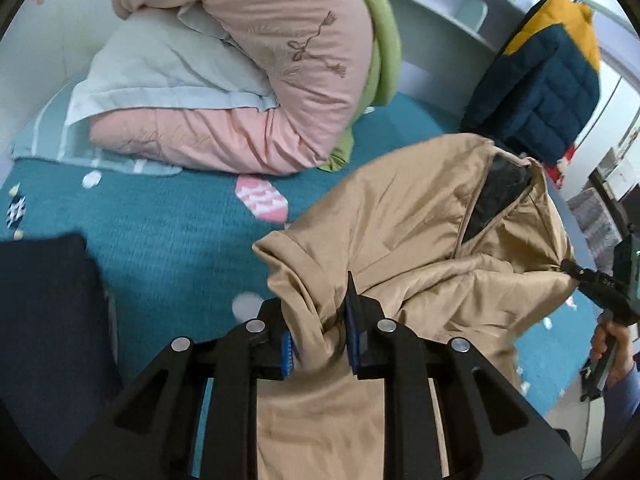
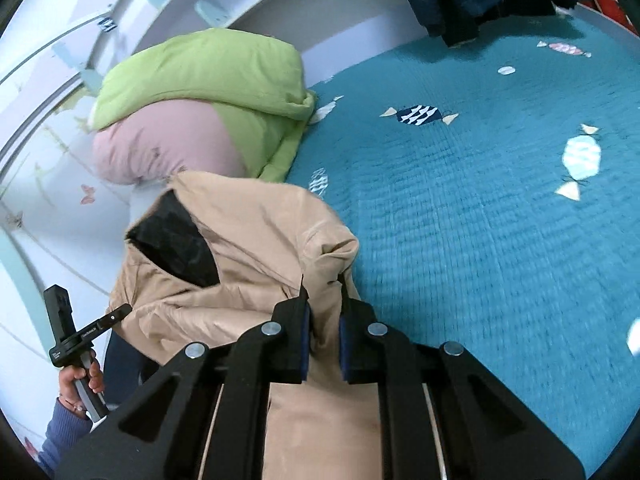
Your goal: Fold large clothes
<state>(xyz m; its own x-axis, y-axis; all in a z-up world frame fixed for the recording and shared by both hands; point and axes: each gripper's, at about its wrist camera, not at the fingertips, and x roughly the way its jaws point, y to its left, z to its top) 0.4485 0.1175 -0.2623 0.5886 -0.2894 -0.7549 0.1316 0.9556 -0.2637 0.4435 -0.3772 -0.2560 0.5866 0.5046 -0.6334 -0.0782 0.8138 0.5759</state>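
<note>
A shiny tan jacket with a black lining (image 1: pixel 404 240) is held up over a teal quilted bedspread by both grippers.

In the left wrist view the jacket fills the lower centre and right of the frame, its fabric bunched between the narrow-set jaws of the left gripper (image 1: pixel 322 340); at the right edge the right gripper (image 1: pixel 600 284) pinches the jacket's far corner, a hand (image 1: pixel 612 344) gripping its handle. In the right wrist view the jacket (image 2: pixel 248 240) sits lower centre, its jaws closed on a fold. The teal bedspread with candy prints (image 2: pixel 460 208) spreads to the right. A pink and green padded quilt (image 1: pixel 256 80) is piled at the upper left, over a pale pillow (image 1: pixel 160 76). A navy and yellow puffer coat (image 1: pixel 548 80) lies at the upper right.
</note>
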